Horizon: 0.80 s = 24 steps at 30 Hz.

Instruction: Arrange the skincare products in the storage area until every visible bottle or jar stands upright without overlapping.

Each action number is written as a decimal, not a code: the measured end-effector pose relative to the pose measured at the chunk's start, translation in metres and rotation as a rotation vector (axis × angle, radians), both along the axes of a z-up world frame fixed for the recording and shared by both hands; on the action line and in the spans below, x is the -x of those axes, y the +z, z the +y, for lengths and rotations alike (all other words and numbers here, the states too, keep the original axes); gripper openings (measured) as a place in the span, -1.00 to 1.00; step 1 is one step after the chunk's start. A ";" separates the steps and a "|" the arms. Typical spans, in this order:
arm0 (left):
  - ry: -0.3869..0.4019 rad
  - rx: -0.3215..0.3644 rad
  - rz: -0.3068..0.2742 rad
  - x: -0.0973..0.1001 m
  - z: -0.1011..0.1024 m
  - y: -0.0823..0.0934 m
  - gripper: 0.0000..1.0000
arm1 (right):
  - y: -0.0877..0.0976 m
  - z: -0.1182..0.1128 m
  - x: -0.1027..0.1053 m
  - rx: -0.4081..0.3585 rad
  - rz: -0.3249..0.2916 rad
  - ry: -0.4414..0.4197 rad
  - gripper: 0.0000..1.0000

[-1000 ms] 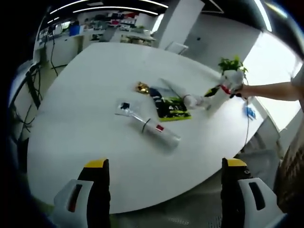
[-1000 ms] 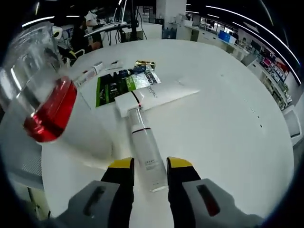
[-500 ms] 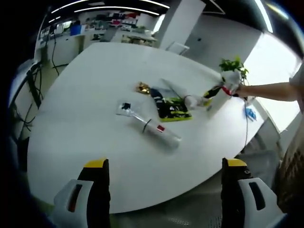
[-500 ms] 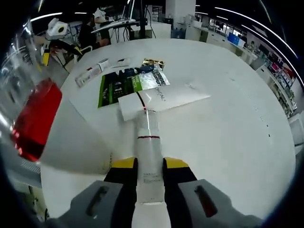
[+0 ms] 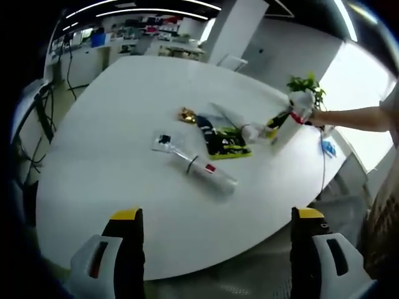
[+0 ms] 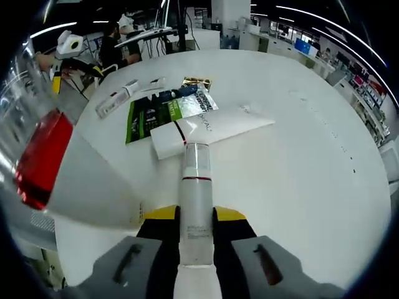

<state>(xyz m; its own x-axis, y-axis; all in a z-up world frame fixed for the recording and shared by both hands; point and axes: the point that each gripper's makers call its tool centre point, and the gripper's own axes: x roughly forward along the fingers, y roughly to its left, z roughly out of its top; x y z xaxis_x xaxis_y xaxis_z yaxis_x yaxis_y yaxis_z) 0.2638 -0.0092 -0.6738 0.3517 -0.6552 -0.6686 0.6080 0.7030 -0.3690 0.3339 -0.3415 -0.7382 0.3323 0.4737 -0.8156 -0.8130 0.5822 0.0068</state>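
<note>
Right hand-held gripper [image 6: 196, 218]: I see my jaws clamped on a white tube bottle [image 6: 196, 205], gripped on both sides, bottle pointing forward along the jaws, lifted off the desk [image 6: 299, 156].
Left hand-held gripper [image 5: 218, 215]: my jaws wide apart, nothing between them, hovering over the near desk edge.
Close left in right gripper view: a large bottle with a red band [image 6: 42, 159], blurred, very near the lens.
Lying bottle: in left gripper view a clear-and-white bottle [image 5: 196, 163] lies flat on its side mid-desk, dark cap end away from me, well apart from my left jaws.
White flat tube [image 6: 209, 128]: lying flat just past the held bottle's tip, in right gripper view.
Green and black sachet [image 6: 153, 112]: flat on the desk, touching the white flat tube's far side; blue-white packet [image 6: 190, 98] overlaps it.
Gold item [image 6: 194, 82]: small, beyond the packets, lying down.
Small white tube [image 6: 115, 98]: lying flat to the left of the sachet.
Far: a person's arm [image 5: 355, 118] reaches in from the right in left gripper view; a green plant [image 5: 304, 84] near the far desk edge.
</note>
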 end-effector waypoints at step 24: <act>-0.006 0.055 -0.012 0.000 -0.009 0.016 0.94 | 0.037 -0.045 0.021 -0.068 -0.086 -0.298 -0.63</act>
